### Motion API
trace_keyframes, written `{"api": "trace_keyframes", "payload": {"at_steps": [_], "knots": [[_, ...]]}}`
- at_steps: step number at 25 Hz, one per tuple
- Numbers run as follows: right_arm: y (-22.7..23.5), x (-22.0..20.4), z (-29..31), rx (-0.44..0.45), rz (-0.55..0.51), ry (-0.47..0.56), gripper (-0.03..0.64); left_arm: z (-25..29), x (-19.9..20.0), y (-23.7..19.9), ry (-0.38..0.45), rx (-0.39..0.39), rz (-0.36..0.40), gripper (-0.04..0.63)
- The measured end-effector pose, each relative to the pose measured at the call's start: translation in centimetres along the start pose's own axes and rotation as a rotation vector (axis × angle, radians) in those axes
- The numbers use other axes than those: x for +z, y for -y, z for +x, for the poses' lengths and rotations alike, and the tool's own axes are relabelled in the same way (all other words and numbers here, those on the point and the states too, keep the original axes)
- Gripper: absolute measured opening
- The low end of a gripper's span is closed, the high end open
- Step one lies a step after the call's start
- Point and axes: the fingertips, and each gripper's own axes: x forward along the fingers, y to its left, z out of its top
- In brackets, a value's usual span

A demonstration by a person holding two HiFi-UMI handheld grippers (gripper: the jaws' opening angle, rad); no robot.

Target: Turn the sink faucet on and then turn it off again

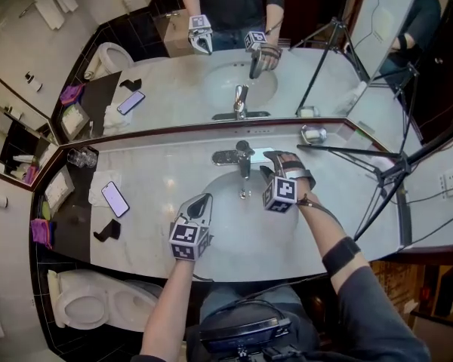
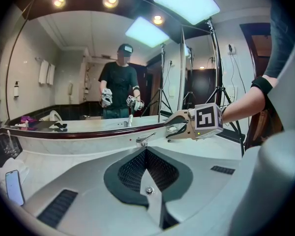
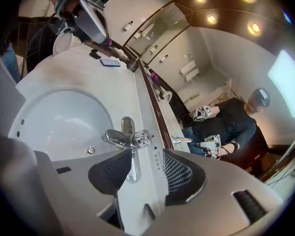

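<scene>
1. Faucet (image 1: 241,157): stands on the worktop (image 1: 158,172) at the back of the sink (image 1: 226,228).
2. My right tool (image 3: 143,157): released, jaws wide either side of the lever (image 3: 133,169).
3. Advice: close squarely on the lever, then move it gently.
4. My left tool (image 1: 203,200): clenched, empty, above the sink.

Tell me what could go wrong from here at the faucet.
1. The right tool is open, not gripping the chrome faucet lever between its jaws; closing off-centre could slip off the smooth metal.
2. Lifting the lever too far might splash the black smartphone lying beside the white basin.
3. The right forearm could knock the black tripod leg beside it.
</scene>
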Motion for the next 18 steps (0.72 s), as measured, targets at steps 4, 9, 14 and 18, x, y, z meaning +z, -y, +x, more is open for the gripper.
{"api": "trace_keyframes", "payload": {"at_steps": [4,9,14,18], "knots": [[0.5,0.6,3.0,0.029,-0.101,-0.008,0.219,0.2,-0.4,-0.2,-0.007,0.001,-0.013,-0.013],[-0.3,1.0,5.2,0.088,-0.19,-0.011,0.219,0.3,-1.4,-1.0,-0.02,0.024,-0.018,-0.014],[-0.8,1.7,6.3,0.115,-0.256,-0.007,0.218,0.3,-2.1,-1.9,-0.033,0.034,-0.035,-0.012],[-1.9,1.0,7.4,0.146,-0.323,-0.029,0.187,0.6,-2.0,-1.8,-0.027,0.029,-0.042,-0.014]]}}
